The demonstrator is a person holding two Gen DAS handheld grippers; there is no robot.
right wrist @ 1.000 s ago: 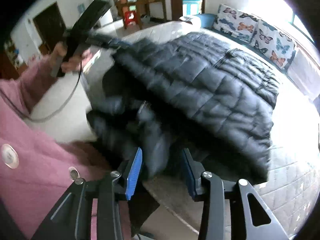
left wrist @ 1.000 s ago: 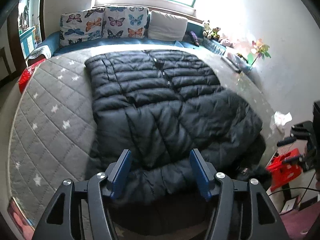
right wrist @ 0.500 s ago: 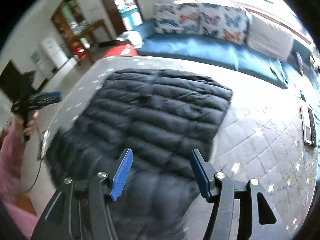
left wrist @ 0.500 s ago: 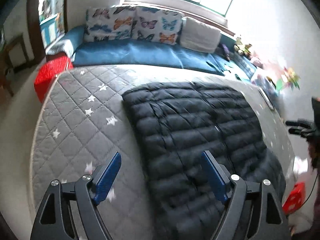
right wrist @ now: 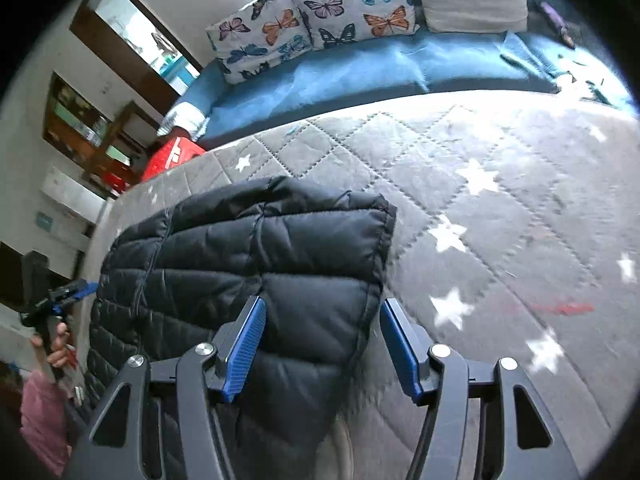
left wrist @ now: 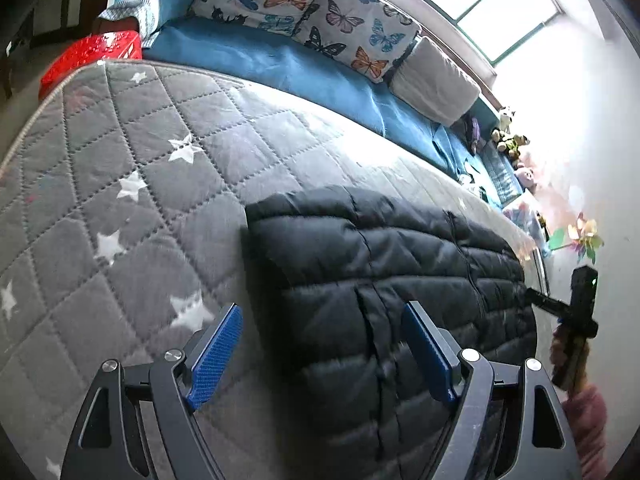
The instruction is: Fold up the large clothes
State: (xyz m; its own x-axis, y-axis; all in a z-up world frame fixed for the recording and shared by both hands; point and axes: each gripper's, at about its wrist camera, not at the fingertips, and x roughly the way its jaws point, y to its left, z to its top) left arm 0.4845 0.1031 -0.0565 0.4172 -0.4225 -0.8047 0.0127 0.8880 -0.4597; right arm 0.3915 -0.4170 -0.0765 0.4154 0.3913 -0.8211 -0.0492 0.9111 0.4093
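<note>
A black puffer jacket [left wrist: 380, 264] lies spread flat on the grey star-quilted mattress [left wrist: 132, 168]. My left gripper [left wrist: 322, 312] hovers open over the jacket's far left corner, with the jacket's left edge showing between the blue pads [left wrist: 214, 356] but not pressed. In the right wrist view my right gripper [right wrist: 324, 306] is open above the jacket [right wrist: 248, 248] at its far right corner, with the seamed right edge between the fingers. Neither gripper holds anything. Each view shows the other gripper at its side edge, held by a hand [right wrist: 56, 354] in a pink sleeve [left wrist: 584, 412].
Beyond the mattress a blue bench cushion [left wrist: 304, 76] carries butterfly pillows [left wrist: 320, 8] and a white pillow [left wrist: 432, 84]. A red crate [left wrist: 92, 56] stands at the far left corner. Soft toys [left wrist: 508, 140] and a pinwheel [left wrist: 580, 240] sit by the right wall.
Both grippers swept from the jacket's near end to its far corners by the pillows. Both jaws widened. The right gripper no longer has bunched jacket between its fingers. The jacket now lies flat.
</note>
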